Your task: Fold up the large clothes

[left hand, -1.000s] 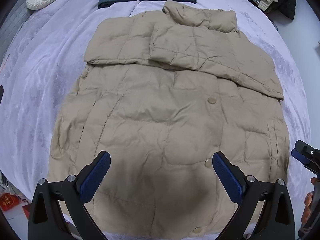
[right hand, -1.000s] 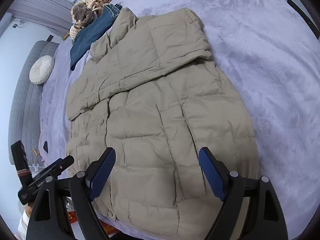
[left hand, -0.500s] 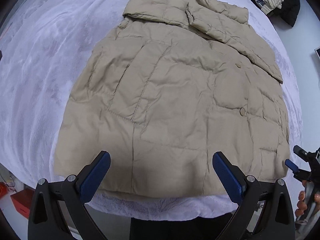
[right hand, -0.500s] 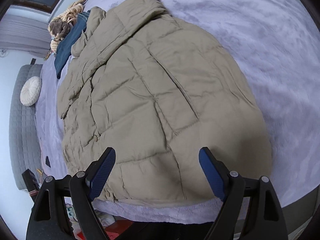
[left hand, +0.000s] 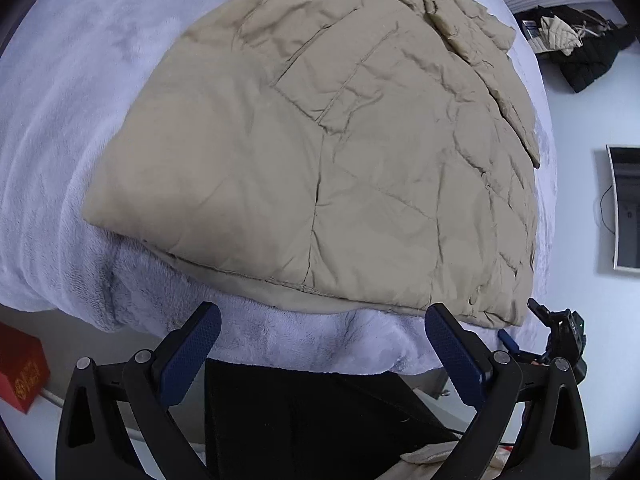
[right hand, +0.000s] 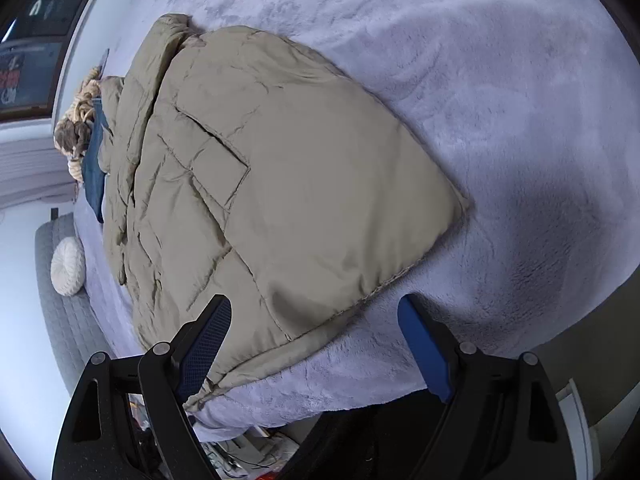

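Observation:
A beige quilted puffer jacket [left hand: 320, 140] lies flat on a lavender fleece-covered bed [left hand: 60, 120], sleeves folded across its chest, hem at the bed's near edge. It also shows in the right wrist view [right hand: 280, 184]. My left gripper [left hand: 320, 344] is open and empty, just below the hem over the bed's edge. My right gripper [right hand: 316, 336] is open and empty at the hem's right corner; its left finger [right hand: 208, 336] overlaps the hem. The right gripper [left hand: 556, 336] shows in the left wrist view beside the jacket's corner.
Folded blue jeans [right hand: 94, 168] and a rope-like bundle [right hand: 78, 128] lie beyond the collar. A round white cushion [right hand: 68, 266] sits on a grey headboard. Dark clothes [left hand: 580, 52] are piled at the far right. A red box [left hand: 20, 372] is on the floor.
Both grippers have pulled back and dropped from over the jacket's body to the hem at the bed's near edge. Both stay open. The jacket has not moved.

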{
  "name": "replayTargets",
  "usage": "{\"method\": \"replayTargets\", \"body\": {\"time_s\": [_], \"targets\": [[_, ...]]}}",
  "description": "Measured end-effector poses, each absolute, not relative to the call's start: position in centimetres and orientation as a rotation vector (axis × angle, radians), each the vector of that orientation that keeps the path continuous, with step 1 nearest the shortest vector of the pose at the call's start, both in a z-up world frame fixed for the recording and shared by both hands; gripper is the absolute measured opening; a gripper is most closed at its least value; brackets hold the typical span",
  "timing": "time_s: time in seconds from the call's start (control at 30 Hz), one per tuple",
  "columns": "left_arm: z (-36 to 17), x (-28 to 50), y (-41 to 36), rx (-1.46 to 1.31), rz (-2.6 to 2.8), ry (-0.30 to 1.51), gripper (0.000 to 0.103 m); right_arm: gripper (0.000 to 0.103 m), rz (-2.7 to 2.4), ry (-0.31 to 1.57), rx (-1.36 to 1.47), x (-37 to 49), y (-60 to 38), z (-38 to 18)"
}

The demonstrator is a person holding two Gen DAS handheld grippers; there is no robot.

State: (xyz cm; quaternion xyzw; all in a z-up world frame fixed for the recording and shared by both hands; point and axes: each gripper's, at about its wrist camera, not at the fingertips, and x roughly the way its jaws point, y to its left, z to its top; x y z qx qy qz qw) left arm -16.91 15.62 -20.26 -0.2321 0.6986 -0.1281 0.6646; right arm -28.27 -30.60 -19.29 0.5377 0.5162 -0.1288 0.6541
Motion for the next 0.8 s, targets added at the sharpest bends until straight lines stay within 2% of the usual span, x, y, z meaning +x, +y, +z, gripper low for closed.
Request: {"method": "replayTargets", "body": {"time_s": [0.3, 0.33, 0.37, 0.43, 0.47, 0.5, 0.53, 0.6, 0.63, 0.67, 0.7, 0.73, 0.8], "targets": [[-21.8, -14.3, 15.1, -0.664, -0.242, 1.475, 0.102, 0.088, -0.213, 1.083, 1.375, -26.4, -29.9, -20.9], [-21.7, -14.2, 15.1, -0.682, -0.23, 1.454, 0.097, 0.088, -0.209, 1.079, 1.389, -26.3, -29.8, -21.0], [-21.7, -14.0, 15.2, -0.695, -0.225, 1.439, 0.091, 0.088, -0.204, 1.069, 1.403, -26.3, -29.7, -21.0], [-21.6, -13.7, 15.1, -0.707, -0.232, 1.426, 0.06, 0.088, -0.186, 1.044, 1.437, -26.4, -29.7, -21.1], [-21.5, -13.7, 15.2, -0.711, -0.242, 1.419, 0.051, 0.088, -0.18, 1.034, 1.457, -26.5, -29.8, -21.2], [-21.4, -13.6, 15.1, -0.714, -0.262, 1.413, 0.031, 0.088, -0.18, 1.026, 1.472, -26.8, -29.9, -21.2], [-21.2, -13.4, 14.9, -0.711, -0.283, 1.41, 0.02, 0.087, -0.184, 1.016, 1.487, -26.8, -29.9, -21.2], [-20.3, -13.2, 14.7, -0.674, -0.309, 1.389, 0.019, 0.072, -0.18, 0.993, 1.509, -27.0, -30.0, -21.2], [-19.7, -13.1, 14.5, -0.652, -0.317, 1.377, 0.019, 0.055, -0.177, 0.989, 1.511, -27.0, -30.0, -21.2], [-19.3, -13.0, 14.3, -0.634, -0.324, 1.368, 0.017, 0.03, -0.176, 0.989, 1.503, -27.1, -29.9, -21.0], [-18.8, -12.9, 14.4, -0.617, -0.334, 1.359, 0.016, 0.017, -0.181, 0.996, 1.482, -27.0, -29.9, -20.8], [-18.2, -12.8, 14.3, -0.599, -0.345, 1.347, 0.016, 0.01, -0.19, 1.003, 1.458, -26.9, -29.8, -20.5], [-17.0, -12.3, 14.1, -0.554, -0.365, 1.32, 0.016, 0.008, -0.182, 0.999, 1.4, -26.5, -29.7, -19.5]]}}
